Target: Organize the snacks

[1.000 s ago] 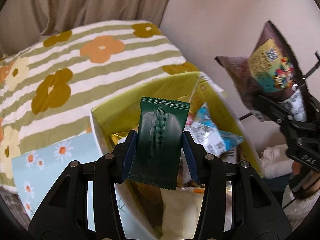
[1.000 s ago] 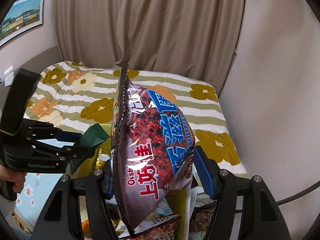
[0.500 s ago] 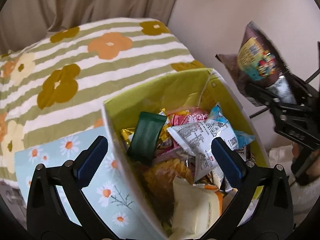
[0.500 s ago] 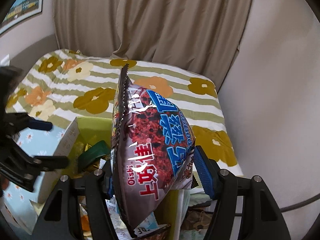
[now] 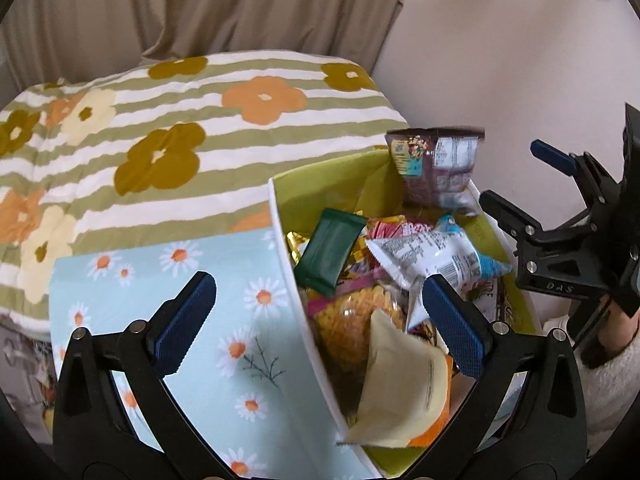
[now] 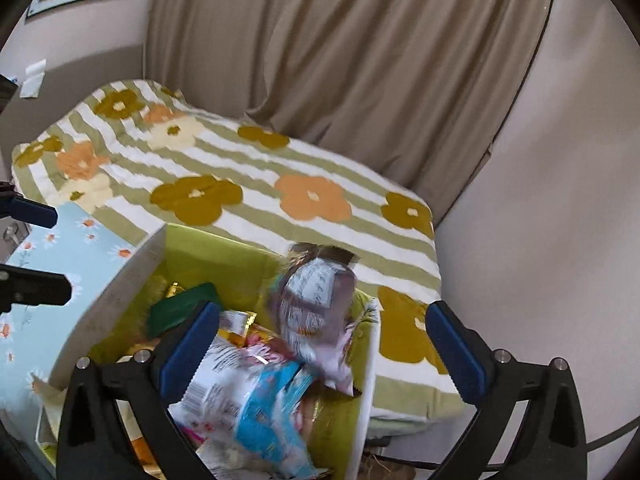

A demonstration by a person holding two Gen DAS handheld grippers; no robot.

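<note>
A fabric storage box (image 5: 280, 216) with a lime-green lining and blue daisy sides holds several snack packs. A dark green packet (image 5: 330, 252) lies on top of the pile; it also shows in the right wrist view (image 6: 182, 306). A dark purple chip bag (image 5: 436, 164) sits blurred at the box's far corner, also in the right wrist view (image 6: 316, 312). My left gripper (image 5: 316, 316) is open and empty above the box's near wall. My right gripper (image 6: 324, 348) is open and empty over the box (image 6: 120, 292); it shows at the right of the left wrist view (image 5: 516, 184).
The box stands beside a bed with a green-striped flower quilt (image 5: 160, 128), also in the right wrist view (image 6: 248, 184). Beige curtains (image 6: 360, 60) hang behind. A plain wall (image 5: 500, 40) is close on the right.
My left gripper opened, and the green packet now lies in the box. My right gripper then opened, and the purple chip bag dropped to the box's far corner.
</note>
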